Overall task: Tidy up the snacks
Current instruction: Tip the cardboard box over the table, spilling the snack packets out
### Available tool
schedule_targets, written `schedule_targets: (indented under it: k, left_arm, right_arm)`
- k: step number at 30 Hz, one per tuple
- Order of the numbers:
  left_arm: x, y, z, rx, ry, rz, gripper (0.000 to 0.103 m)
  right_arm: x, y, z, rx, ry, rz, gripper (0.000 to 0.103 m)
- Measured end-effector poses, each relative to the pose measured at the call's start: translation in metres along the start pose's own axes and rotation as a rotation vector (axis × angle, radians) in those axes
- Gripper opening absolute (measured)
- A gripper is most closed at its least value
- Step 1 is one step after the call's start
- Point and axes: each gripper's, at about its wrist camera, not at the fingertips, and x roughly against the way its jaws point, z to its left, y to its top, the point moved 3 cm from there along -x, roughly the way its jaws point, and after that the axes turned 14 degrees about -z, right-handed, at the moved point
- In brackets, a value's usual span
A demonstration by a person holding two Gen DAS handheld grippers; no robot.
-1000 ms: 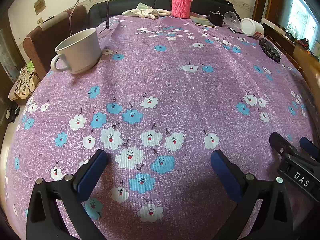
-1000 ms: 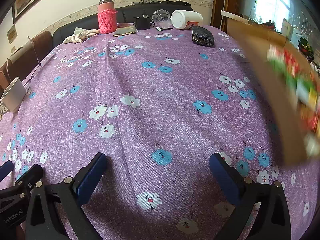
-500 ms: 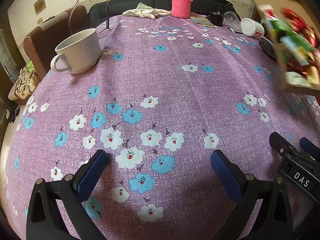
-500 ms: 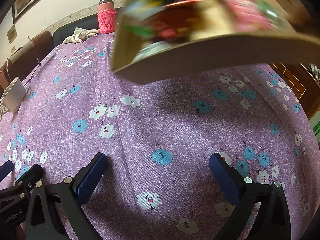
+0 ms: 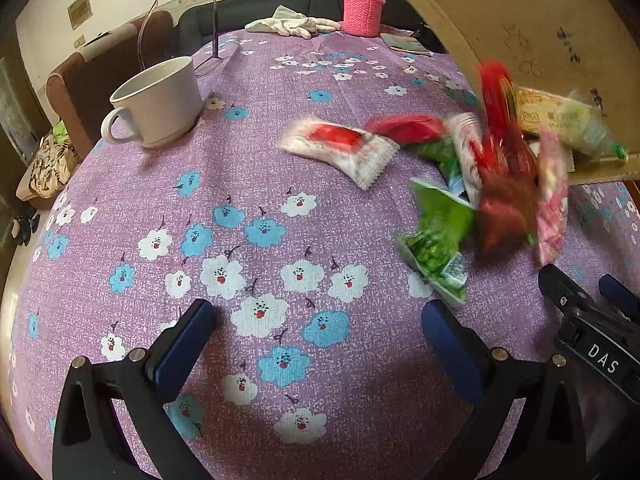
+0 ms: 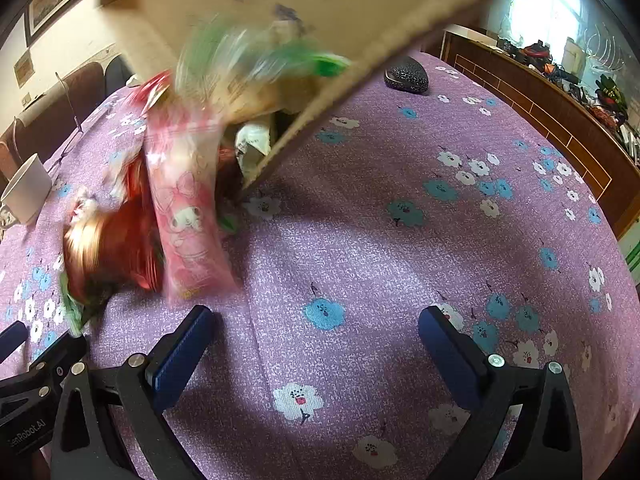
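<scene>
Both grippers, left [image 5: 316,330] and right [image 6: 316,330], sit spread and empty; they should wait until snack packets [image 5: 472,184] tumbling from the cardboard box [image 5: 520,20] settle.

Left tongs [image 5: 316,340] and right tongs [image 6: 314,340] both gape wide, side by side

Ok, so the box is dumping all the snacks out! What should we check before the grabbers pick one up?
1. Left gripper open and empty: ok.
2. Right gripper open and empty: ok.
3. Snack packets lying still: not ok, blurred, tumbling.
4. Cardboard box out of the way: not ok, tilted over the pile.
5. White-and-red packet reachable: ok, lies apart on the tablecloth.
6. White mug away from the snacks: ok.
</scene>
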Motion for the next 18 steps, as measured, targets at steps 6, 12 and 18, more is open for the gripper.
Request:
schedule_targets:
  k: [6, 12, 18]
  left_arm:
    - [0.0001, 0.0001, 0.0001, 0.0, 0.0, -0.001, 0.103]
    - [0.0001, 0.0001, 0.0004, 0.0, 0.0, -0.001, 0.103]
    - [0.0001, 0.0002, 0.0004, 0.0, 0.0, -0.001, 0.103]
  right_arm:
    - [-0.0018, 0.0005, 0.003, 0.0, 0.0, 0.0, 0.102]
    - [-0.0001, -0.0007, 0.0051, 0.001, 0.0, -0.001, 0.102]
    - [-0.0001, -0.0009, 0.0049, 0.001, 0.0, -0.001, 0.102]
